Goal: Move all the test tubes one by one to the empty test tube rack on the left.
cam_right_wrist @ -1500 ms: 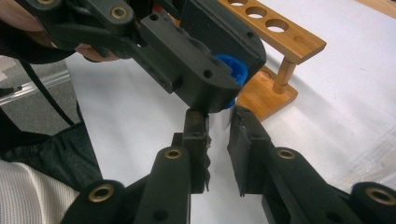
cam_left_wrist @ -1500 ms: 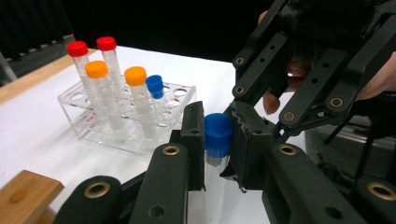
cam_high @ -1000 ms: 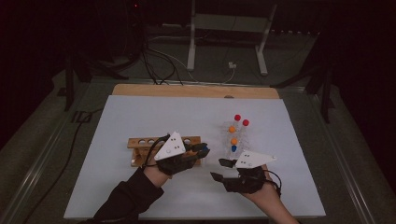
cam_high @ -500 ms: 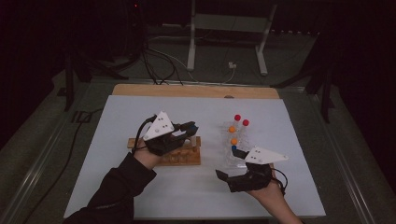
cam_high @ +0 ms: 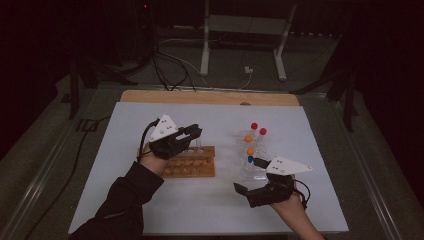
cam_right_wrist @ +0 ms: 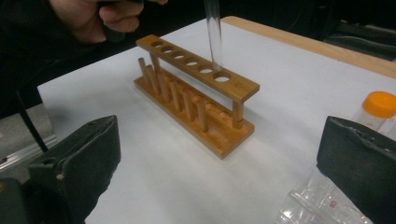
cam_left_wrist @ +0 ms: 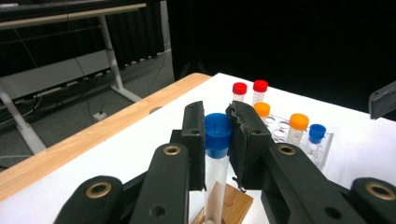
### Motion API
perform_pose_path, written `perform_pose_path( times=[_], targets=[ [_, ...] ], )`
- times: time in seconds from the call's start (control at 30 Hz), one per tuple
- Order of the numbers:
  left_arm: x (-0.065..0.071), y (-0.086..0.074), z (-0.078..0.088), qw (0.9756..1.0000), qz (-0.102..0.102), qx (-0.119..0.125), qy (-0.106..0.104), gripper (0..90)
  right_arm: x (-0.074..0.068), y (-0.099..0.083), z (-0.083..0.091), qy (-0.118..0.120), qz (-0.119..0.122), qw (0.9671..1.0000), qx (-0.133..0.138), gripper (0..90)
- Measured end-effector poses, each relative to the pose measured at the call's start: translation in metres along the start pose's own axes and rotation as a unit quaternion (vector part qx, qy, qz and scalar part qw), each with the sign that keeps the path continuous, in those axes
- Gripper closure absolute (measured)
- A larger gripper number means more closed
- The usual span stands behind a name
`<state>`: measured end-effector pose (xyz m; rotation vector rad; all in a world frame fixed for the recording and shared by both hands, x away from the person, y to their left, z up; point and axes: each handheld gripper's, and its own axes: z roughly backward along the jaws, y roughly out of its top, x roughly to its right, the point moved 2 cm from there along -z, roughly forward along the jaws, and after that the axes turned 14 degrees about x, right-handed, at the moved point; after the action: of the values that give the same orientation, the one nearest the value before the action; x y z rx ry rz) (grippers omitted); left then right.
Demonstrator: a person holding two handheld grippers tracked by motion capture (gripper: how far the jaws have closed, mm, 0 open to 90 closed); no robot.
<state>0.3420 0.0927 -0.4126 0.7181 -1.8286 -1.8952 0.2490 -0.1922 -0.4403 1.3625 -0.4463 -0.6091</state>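
My left gripper (cam_high: 196,134) (cam_left_wrist: 218,122) is shut on a clear test tube with a blue cap (cam_left_wrist: 218,133), held upright. Its lower end (cam_right_wrist: 214,32) hangs just over an end hole of the wooden tube rack (cam_high: 190,165) (cam_right_wrist: 196,93). To the right stands a clear plastic rack (cam_high: 252,167) (cam_left_wrist: 327,140) with red-, orange- and blue-capped tubes (cam_high: 254,126). My right gripper (cam_high: 248,176) (cam_right_wrist: 219,158) sits just in front of it. Its jaws have just been opening and stand wide with nothing between them.
A white mat (cam_high: 150,200) covers the table, and a wooden strip (cam_high: 210,97) shows along its far edge. Behind the table are a metal stand (cam_high: 205,50) and cables (cam_high: 165,70) on the floor. An orange-capped tube (cam_right_wrist: 379,106) stands close to my right jaw.
The left gripper has moved left and farther away with the blue-capped tube, from beside the right gripper to above the wooden rack. The right gripper's jaws have spread wider; that hand stayed put.
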Motion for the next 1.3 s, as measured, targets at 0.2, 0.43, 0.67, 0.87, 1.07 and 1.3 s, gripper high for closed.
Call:
perform_pose_path(
  times=[0.2,0.43,0.67,0.87,1.07,1.3],
  targets=[
    [0.0,-0.01,-0.005,0.9999,0.008,-0.009,-0.001,77.9,0.0,-0.001,0.0,0.004,0.0,1.0,-0.002,0.0],
    [0.006,-0.025,-0.008,0.9996,0.01,-0.026,-0.004,77.9,0.0,-0.001,0.001,0.006,0.0,1.0,0.0,0.0],
    [0.005,-0.039,-0.01,0.9987,0.02,-0.047,0.001,77.9,0.0,-0.001,0.002,0.007,-0.001,1.0,0.006,0.0],
    [0.006,-0.049,-0.012,0.9979,0.021,-0.061,-0.002,77.8,0.0,-0.001,0.003,0.009,0.004,0.9999,0.005,0.0],
    [0.007,-0.054,-0.014,0.9971,0.015,-0.075,-0.001,77.8,0.0,-0.001,0.004,0.011,0.004,0.9999,0.003,0.0],
    [0.009,-0.058,-0.016,0.9958,0.009,-0.092,-0.001,77.6,0.0,-0.001,0.004,0.014,0.003,0.9999,0.003,0.0]
  ],
)
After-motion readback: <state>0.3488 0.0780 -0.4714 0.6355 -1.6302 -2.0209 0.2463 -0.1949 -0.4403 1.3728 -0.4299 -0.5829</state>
